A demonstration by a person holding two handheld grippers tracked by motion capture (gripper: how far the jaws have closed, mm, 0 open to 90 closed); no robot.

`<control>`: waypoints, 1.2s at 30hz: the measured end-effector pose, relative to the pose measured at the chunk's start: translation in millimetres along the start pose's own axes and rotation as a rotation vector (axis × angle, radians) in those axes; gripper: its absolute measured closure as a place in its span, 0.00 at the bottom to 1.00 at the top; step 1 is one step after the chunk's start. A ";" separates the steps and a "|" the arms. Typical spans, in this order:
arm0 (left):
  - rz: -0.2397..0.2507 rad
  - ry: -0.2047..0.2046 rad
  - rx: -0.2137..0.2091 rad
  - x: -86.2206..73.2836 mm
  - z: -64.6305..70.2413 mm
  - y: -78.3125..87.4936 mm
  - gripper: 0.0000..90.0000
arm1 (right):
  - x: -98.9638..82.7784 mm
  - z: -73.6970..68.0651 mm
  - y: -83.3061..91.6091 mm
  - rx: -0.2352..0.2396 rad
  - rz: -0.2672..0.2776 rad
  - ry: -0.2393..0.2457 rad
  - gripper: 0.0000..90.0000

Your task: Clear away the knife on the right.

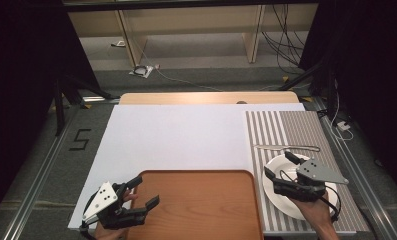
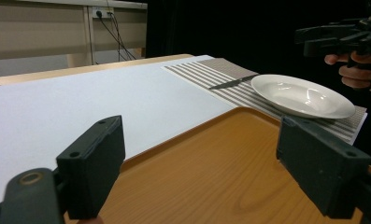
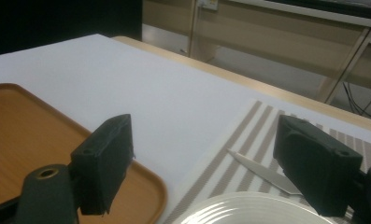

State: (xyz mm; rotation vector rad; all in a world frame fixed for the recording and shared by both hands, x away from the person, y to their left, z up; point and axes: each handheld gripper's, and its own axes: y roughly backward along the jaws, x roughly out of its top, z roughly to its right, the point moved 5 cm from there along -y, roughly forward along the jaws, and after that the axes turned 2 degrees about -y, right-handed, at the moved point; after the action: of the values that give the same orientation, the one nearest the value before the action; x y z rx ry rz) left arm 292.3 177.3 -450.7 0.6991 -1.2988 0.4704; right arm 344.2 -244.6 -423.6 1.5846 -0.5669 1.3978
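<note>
Left gripper (image 1: 144,191), blocky black jaws apart, over smooth wooden tray (image 1: 201,205); right gripper (image 1: 281,166), jaws apart, above round white plate (image 1: 276,192) on striped mat (image 1: 286,127).

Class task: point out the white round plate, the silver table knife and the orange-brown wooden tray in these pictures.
White round plate (image 2: 304,95), left gripper view, on its inner bowl.
Silver table knife (image 1: 286,147), high view, on its middle.
Orange-brown wooden tray (image 1: 201,205), high view, on its bare floor.
</note>
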 end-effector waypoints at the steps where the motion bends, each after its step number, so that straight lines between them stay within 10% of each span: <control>1: 0.002 0.000 0.000 0.1 0.0 -0.1 0.17 | 0.6 3.2 -1.1 -0.007 -0.005 0.001 0.23; 13: 0.004 0.002 0.002 0.4 -0.6 0.7 0.17 | 4.4 39.9 -4.2 -0.059 -0.104 -0.007 0.24; 36: 0.001 0.003 0.005 -0.8 -1.4 0.7 0.17 | 14.0 106.6 -29.5 -0.127 -0.460 0.080 0.27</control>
State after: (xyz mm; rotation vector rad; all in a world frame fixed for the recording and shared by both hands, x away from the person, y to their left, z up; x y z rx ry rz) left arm 292.6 178.8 -451.4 0.7016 -1.2953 0.4754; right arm 427.2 -318.3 -413.1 1.4367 -0.2173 1.0501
